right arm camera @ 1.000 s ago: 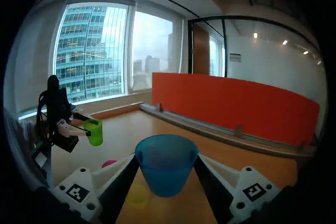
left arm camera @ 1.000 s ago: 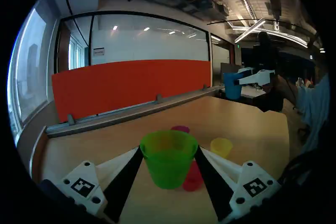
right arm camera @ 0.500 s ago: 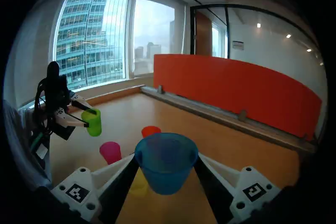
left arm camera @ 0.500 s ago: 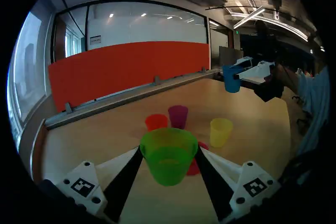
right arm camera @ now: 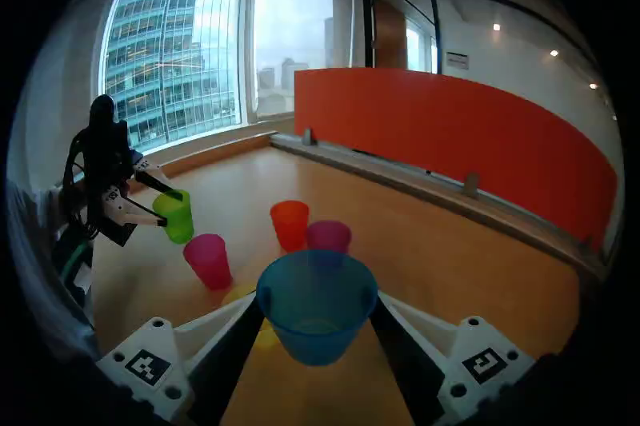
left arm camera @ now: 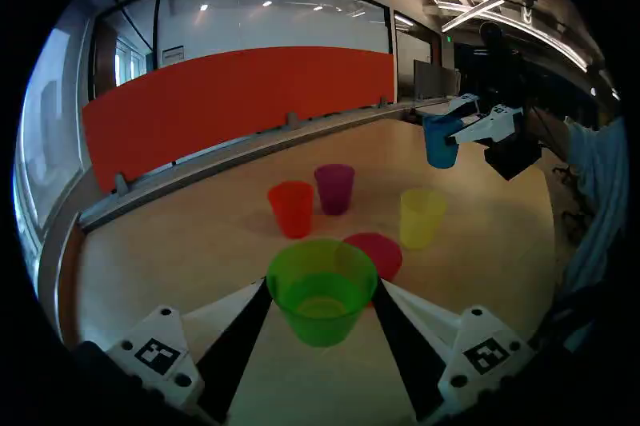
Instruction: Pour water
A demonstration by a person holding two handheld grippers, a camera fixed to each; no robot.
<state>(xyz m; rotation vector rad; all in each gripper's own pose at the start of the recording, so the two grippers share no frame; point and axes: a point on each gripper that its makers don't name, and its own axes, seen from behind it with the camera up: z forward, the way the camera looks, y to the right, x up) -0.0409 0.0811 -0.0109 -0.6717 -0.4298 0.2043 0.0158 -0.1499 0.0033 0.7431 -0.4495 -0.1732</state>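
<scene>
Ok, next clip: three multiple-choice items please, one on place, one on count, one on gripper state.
1. In the left gripper view, the pink cup stands: A partly behind the green cup; B inside it; C on top of it.
2. Unheld cups standing on the table: A two; B six; C four.
3. The right gripper is: A open; B shut on the blue cup; C resting on the table.
Key: 1 A, it shows past the green rim. 2 C, pink, orange cup, purple cup, yellow cup. 3 B, both fingers press its sides.
</scene>
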